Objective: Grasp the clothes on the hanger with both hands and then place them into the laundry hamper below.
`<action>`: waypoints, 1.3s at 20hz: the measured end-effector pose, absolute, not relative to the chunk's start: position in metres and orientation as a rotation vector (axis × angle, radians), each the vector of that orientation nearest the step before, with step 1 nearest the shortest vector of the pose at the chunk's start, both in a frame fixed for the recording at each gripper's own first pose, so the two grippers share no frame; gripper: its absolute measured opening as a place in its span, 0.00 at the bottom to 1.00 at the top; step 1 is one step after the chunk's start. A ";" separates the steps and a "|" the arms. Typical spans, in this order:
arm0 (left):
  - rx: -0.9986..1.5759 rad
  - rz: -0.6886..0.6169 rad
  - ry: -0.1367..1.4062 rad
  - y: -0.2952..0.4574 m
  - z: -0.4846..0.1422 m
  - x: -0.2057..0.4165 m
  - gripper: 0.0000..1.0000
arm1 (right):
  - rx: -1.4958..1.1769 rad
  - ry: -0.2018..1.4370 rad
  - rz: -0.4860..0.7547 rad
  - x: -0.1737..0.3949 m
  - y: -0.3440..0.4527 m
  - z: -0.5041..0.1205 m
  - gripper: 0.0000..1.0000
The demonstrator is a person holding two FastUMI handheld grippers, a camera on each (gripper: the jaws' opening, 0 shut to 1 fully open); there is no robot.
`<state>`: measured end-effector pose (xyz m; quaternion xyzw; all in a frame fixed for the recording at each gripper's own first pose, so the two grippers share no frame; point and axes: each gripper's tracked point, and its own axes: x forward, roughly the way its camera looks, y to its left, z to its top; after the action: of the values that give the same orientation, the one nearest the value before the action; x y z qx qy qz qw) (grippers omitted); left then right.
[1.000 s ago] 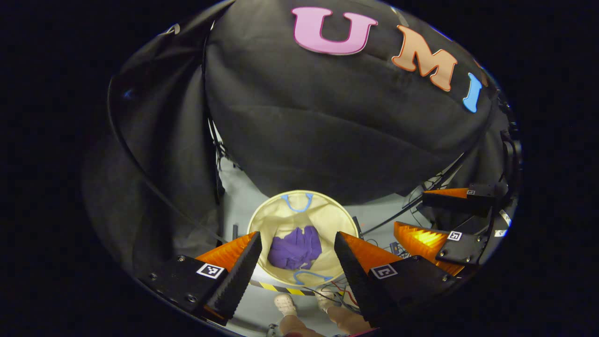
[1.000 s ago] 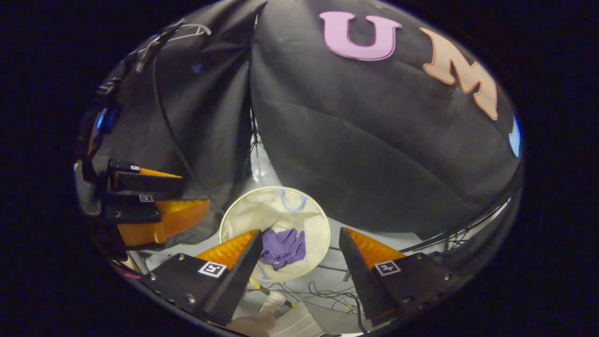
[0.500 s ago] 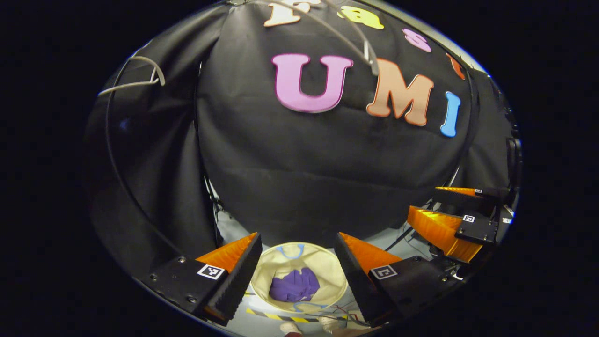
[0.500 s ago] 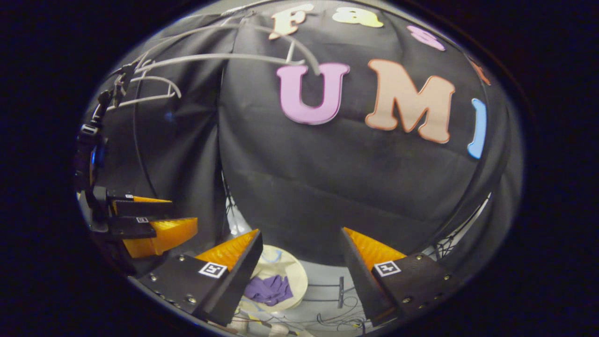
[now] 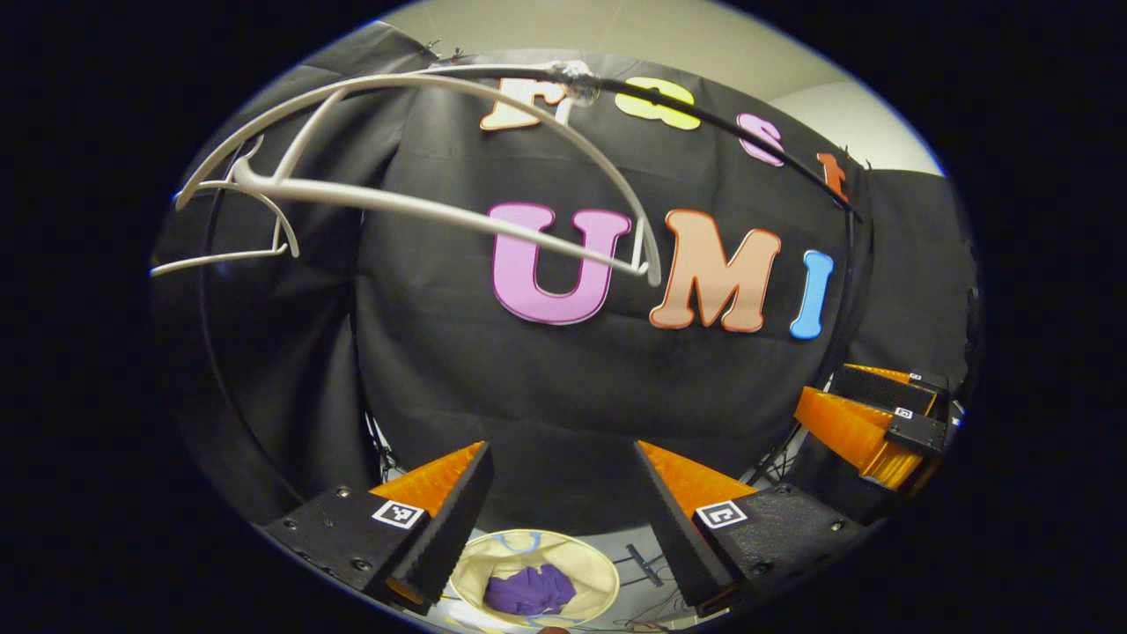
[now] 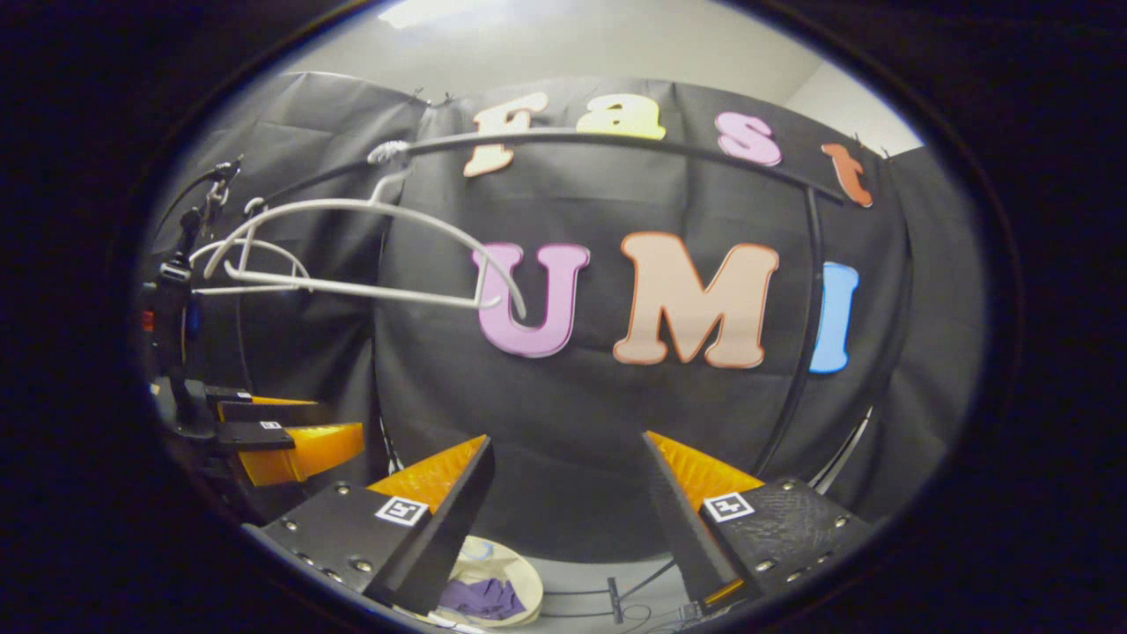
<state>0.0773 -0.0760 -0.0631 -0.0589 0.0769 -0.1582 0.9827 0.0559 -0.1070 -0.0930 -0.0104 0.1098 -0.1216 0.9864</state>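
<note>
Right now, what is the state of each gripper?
Left gripper: open, holding nothing.
Right gripper: open, holding nothing.

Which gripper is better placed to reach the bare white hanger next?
Left, probably. In the left gripper view the white hanger looms large above the open left gripper; in the right gripper view it looks smaller and off to one side of the open right gripper.

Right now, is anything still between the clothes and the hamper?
Nothing visible: the purple clothes already lie inside the hamper, the hanger hangs bare, and both tongs are open and empty.
</note>
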 end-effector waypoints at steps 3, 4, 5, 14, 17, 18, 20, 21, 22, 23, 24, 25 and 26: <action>-0.128 -0.335 0.109 -0.082 -0.040 0.074 0.96 | -0.030 0.141 -0.256 0.051 -0.111 -0.053 0.97; -0.129 -0.338 0.097 -0.084 -0.034 0.074 0.96 | -0.026 0.122 -0.259 0.048 -0.111 -0.043 0.98; -0.129 -0.342 0.087 -0.085 -0.027 0.072 0.93 | -0.020 0.102 -0.263 0.045 -0.112 -0.035 0.97; -0.117 -0.345 -0.097 -0.082 0.037 0.054 0.92 | -0.015 -0.061 -0.298 0.010 -0.124 0.024 0.96; -0.110 -0.351 -0.151 -0.086 0.060 0.051 0.92 | -0.017 -0.084 -0.310 0.002 -0.129 0.035 0.98; -0.110 -0.351 -0.166 -0.085 0.065 0.048 0.92 | -0.017 -0.089 -0.313 -0.001 -0.132 0.037 0.96; -0.115 -0.357 -0.197 -0.087 0.077 0.045 0.92 | -0.015 -0.107 -0.319 -0.006 -0.135 0.045 0.96; -0.117 -0.361 -0.203 -0.088 0.080 0.043 0.92 | -0.017 -0.115 -0.324 -0.008 -0.136 0.048 0.96; -0.119 -0.363 -0.209 -0.086 0.083 0.041 0.92 | -0.019 -0.120 -0.326 -0.011 -0.138 0.049 0.96; -0.117 -0.365 -0.210 -0.087 0.084 0.040 0.92 | -0.020 -0.121 -0.329 -0.012 -0.139 0.051 0.99; -0.116 -0.365 -0.215 -0.087 0.085 0.041 0.92 | -0.019 -0.124 -0.331 -0.014 -0.141 0.053 0.98; -0.111 -0.366 -0.215 -0.087 0.086 0.041 0.92 | -0.017 -0.127 -0.334 -0.016 -0.142 0.055 0.97; -0.107 -0.368 -0.215 -0.087 0.085 0.040 0.92 | -0.016 -0.131 -0.339 -0.018 -0.143 0.056 0.97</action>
<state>0.0405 -0.0871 0.0854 -0.0529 -0.1065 -0.1825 0.9760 -0.0178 -0.1429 0.0556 -0.0081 -0.0654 -0.1685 0.9835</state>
